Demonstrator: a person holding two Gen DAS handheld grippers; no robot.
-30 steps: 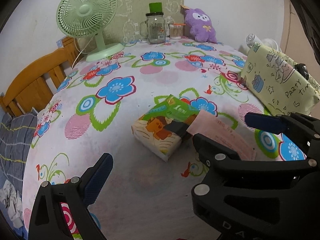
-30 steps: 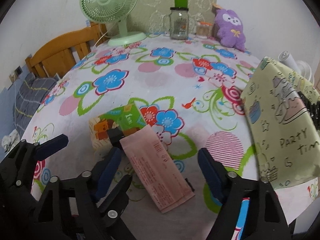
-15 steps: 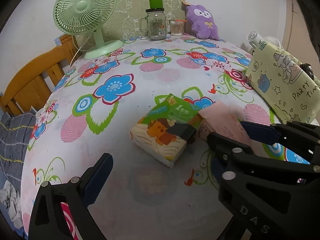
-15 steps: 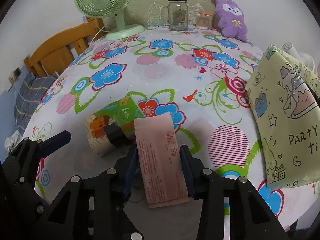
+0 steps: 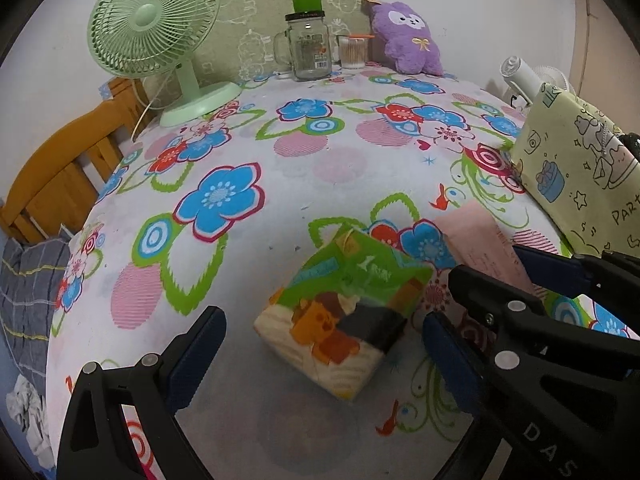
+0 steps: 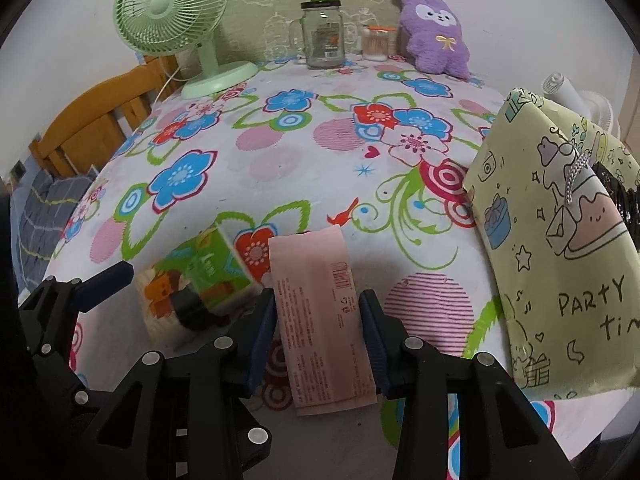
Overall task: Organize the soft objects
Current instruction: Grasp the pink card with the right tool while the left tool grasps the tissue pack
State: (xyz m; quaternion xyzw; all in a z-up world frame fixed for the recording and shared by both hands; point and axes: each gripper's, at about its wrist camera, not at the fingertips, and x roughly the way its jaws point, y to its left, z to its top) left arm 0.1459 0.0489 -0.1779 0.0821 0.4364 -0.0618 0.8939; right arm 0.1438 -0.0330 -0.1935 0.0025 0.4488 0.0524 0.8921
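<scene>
Surface: bench under a white cloth [image 5: 280, 184] printed with blue, red and pink flowers and green leaves.

Room, left to right: wooden chair back [image 5: 60, 164] at the bench's left edge, with grey checked fabric [image 5: 24, 276] below it; pale green desk fan [image 5: 156, 28] at the far left corner; glass jar mug [image 5: 308, 52] with a green block on its lid, against a green patterned board on the white wall; small clear pot of cotton swabs [image 5: 353, 52] just beside the mug; purple plush toy [image 5: 412, 40] at the far right; yellow cartoon-print gift bag [image 6: 560, 240] along the right edge, a white handheld fan [image 5: 520, 76] behind it.

Task items: soft tissue pack [image 5: 344, 312], green and orange print, lying on the cloth near the front centre. Pink flat packet [image 6: 320, 316] just to its right.

Left tongs [image 5: 320, 348]: spread wide, one finger on either side of the tissue pack, pads clear of it.

Right tongs [image 6: 318, 344]: clenched on the pink packet, both blue pads pressing its long edges; the packet's far end points away across the cloth.
</scene>
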